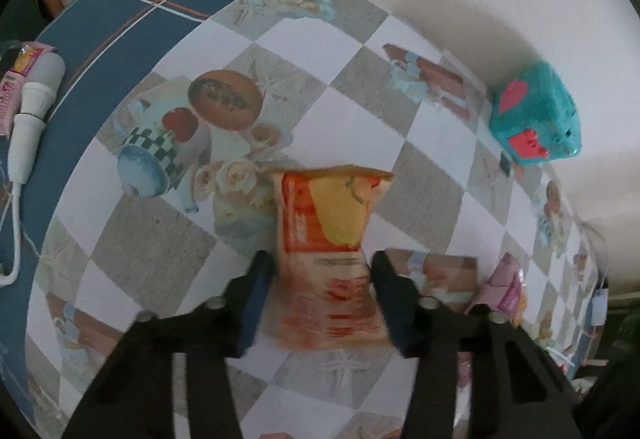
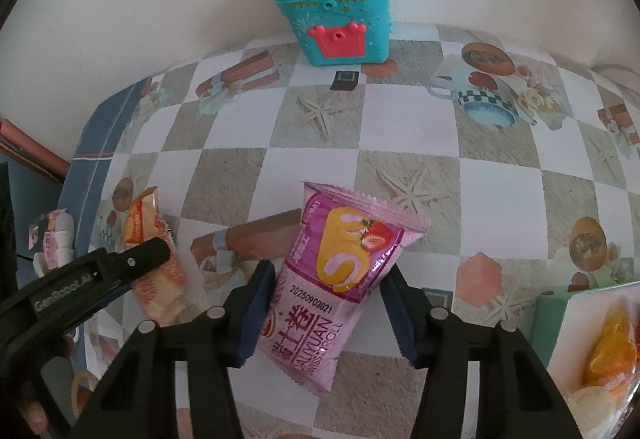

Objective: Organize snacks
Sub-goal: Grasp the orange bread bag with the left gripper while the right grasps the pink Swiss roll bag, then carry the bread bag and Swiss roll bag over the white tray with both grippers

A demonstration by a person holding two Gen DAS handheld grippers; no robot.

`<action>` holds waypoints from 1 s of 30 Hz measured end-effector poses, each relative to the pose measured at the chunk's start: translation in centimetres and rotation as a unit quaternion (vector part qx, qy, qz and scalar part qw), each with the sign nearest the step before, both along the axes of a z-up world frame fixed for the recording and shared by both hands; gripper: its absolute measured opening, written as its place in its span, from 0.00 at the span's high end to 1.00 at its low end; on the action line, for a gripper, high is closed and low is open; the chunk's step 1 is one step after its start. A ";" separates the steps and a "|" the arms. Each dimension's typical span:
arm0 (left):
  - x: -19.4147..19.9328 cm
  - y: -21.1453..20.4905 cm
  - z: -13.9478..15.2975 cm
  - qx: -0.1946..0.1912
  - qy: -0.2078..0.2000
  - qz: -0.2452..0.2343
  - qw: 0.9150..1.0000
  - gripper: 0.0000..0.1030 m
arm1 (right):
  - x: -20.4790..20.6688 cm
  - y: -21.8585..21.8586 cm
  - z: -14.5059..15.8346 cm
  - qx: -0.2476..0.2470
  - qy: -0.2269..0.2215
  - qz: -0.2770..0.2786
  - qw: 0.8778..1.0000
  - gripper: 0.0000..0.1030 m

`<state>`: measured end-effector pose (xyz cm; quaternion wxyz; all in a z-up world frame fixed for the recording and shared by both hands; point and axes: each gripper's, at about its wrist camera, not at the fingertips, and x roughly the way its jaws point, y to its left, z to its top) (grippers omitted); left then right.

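Observation:
In the left wrist view my left gripper (image 1: 322, 267) is shut on an orange snack packet (image 1: 328, 239), held above the checked tablecloth. The same packet (image 2: 150, 247) and the left gripper's finger (image 2: 132, 263) show at the left of the right wrist view. My right gripper (image 2: 330, 277) is shut on a pink swiss roll packet (image 2: 340, 279), held over the table. The pink packet's edge (image 1: 506, 287) shows at the right of the left wrist view.
A teal toy box (image 2: 334, 7) stands against the wall; it also shows in the left wrist view (image 1: 536, 115). A white tray (image 2: 568, 339) with an orange snack sits at the right. A white handheld device (image 1: 30, 111) and a pink packet lie on the blue cloth at the left.

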<state>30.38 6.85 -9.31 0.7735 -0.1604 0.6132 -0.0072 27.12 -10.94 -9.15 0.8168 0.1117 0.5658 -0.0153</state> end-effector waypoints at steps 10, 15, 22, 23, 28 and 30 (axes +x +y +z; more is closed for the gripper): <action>-2.6 0.9 0.1 0.008 -0.001 -0.002 1.000 0.58 | -1.6 0.5 0.2 -0.034 -0.001 0.026 0.999 0.50; -4.7 1.2 0.1 0.014 0.012 0.003 1.000 0.58 | -2.9 0.8 0.2 -0.042 0.002 0.035 0.998 0.52; -8.7 0.5 0.4 0.029 0.018 -0.005 0.999 0.58 | -5.8 1.1 0.1 -0.054 0.011 0.044 0.997 0.54; -9.3 0.4 0.5 0.032 0.017 -0.009 0.999 0.59 | -6.3 1.2 0.2 -0.058 0.011 0.048 0.997 0.54; -11.9 0.3 1.3 0.035 0.008 -0.005 0.999 0.59 | -8.5 1.5 0.2 -0.068 0.013 0.057 0.996 0.55; -13.0 0.4 1.6 0.033 0.003 0.002 0.999 0.59 | -9.4 1.5 0.3 -0.063 0.014 0.056 0.996 0.55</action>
